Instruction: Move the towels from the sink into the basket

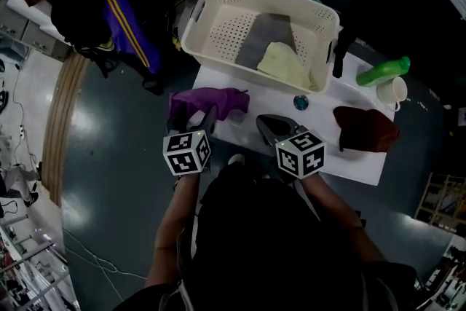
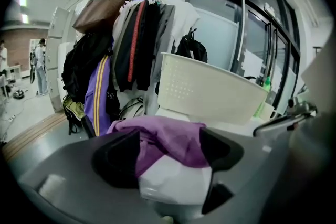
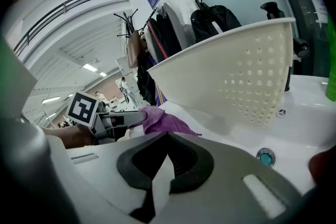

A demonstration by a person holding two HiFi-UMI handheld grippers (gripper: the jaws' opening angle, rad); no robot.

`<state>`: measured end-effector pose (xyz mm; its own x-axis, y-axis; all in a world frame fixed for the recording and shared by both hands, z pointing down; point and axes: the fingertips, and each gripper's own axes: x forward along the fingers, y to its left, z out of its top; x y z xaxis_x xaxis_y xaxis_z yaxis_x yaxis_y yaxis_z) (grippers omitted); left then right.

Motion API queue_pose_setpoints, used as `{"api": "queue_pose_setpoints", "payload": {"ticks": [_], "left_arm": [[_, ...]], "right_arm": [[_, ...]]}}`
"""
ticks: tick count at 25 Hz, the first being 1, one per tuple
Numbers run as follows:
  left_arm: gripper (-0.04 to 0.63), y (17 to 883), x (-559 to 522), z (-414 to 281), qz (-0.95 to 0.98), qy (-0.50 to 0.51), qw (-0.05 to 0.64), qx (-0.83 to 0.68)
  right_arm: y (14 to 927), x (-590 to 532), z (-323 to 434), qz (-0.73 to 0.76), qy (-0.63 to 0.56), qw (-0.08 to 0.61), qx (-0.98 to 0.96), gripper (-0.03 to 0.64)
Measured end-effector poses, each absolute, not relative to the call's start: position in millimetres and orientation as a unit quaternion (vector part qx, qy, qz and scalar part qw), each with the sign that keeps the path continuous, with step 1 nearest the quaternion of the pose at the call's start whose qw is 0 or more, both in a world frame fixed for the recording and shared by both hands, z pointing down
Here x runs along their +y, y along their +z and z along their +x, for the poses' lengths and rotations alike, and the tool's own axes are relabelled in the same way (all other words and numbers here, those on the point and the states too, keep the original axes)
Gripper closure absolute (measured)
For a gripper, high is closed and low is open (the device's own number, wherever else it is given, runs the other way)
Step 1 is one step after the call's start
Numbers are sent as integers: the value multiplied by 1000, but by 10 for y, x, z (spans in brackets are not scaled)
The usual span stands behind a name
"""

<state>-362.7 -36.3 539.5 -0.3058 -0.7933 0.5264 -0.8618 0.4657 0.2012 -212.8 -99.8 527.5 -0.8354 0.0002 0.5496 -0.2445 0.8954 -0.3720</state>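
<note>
Left claw (image 1: pixel 209 119) stands at the purple towel (image 1: pixel 207 103) on the sink (image 1: pixel 240 129); right claw (image 1: pixel 271 127) lies beside it. The basket (image 1: pixel 218 4) behind holds a grey towel (image 1: pixel 266 36) and a yellow towel (image 1: pixel 284 63). A red towel (image 1: pixel 366 129) lies right.

Left gripper view: jaws wide apart, with the purple towel lying loose between them.

Right gripper view: jaws closed together, empty, basket ahead.
</note>
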Motion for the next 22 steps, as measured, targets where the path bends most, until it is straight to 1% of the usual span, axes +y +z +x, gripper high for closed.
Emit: {"api": "queue_pose_setpoints", "payload": {"ticks": [5,8,13,22], "left_arm": [[212,5463,-415,-3755,499,93,284,-813],[208,5519,-443,-3797,495,111,285,-813],[258,5543,-429,-3784,496,147,268,-813],[340,5578,-410,-3800,507,153,294,-796]], "right_arm": [[5304,-1001,-2186,67,222,282,-931,618],[5322,-1010,-2203,71,225,284,-929,618],[5369,-1049,-2195,82,227,289,-926,618],[5374,-1037,-2203,89,231,287,-925,618]]}}
